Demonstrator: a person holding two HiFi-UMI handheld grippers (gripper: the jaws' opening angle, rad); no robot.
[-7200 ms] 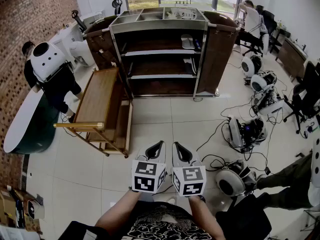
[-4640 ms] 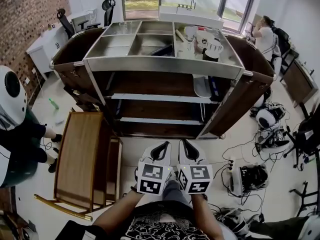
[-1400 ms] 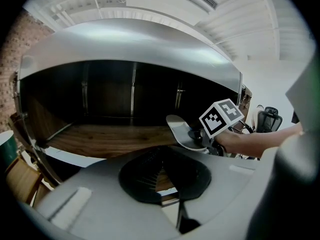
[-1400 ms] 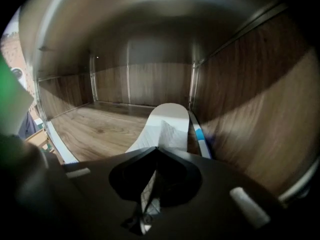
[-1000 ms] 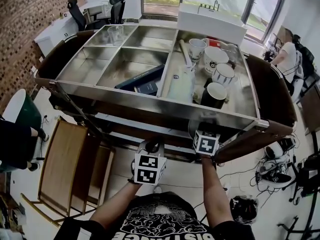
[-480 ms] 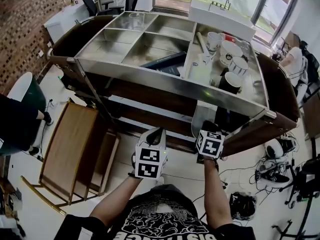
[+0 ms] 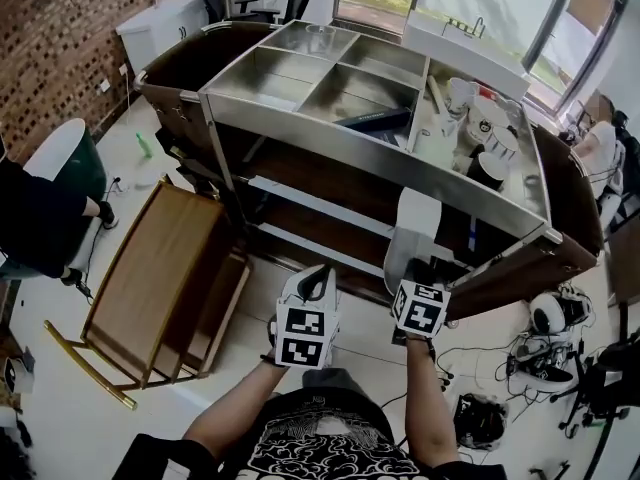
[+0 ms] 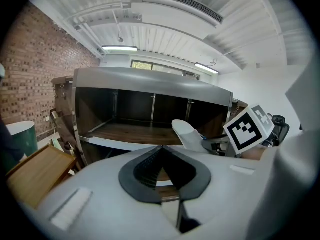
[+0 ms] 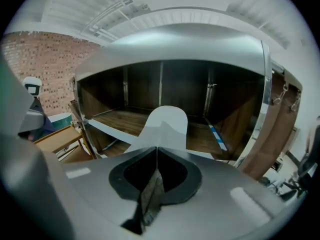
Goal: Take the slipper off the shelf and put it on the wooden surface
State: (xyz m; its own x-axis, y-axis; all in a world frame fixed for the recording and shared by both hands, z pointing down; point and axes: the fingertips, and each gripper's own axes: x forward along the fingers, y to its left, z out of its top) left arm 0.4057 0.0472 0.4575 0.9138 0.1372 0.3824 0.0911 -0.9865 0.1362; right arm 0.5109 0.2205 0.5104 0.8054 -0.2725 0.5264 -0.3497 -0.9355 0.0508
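A white slipper (image 7: 410, 233) hangs in front of the steel-topped shelf unit (image 7: 300, 196), its toe pointing up toward the middle shelf. My right gripper (image 7: 420, 271) is shut on its lower end. In the right gripper view the slipper (image 9: 165, 126) rises straight out of the right gripper (image 9: 156, 150), with the dark wooden shelves behind it. My left gripper (image 7: 317, 275) is held beside it, shut and holding nothing. From the left gripper (image 8: 161, 149) view the slipper (image 8: 187, 134) shows to the right. The wooden trolley (image 7: 150, 273) stands low at the left.
The unit's steel top holds several mugs (image 7: 485, 148) and a dark flat item (image 7: 375, 120). A green bin (image 7: 60, 168) and a person in black are at the far left. Cables and round devices (image 7: 545, 313) lie on the floor at the right.
The right gripper has drawn back from under the steel top with the slipper in it. The slipper now shows outside the shelf. The view has shifted so the wooden trolley shows more.
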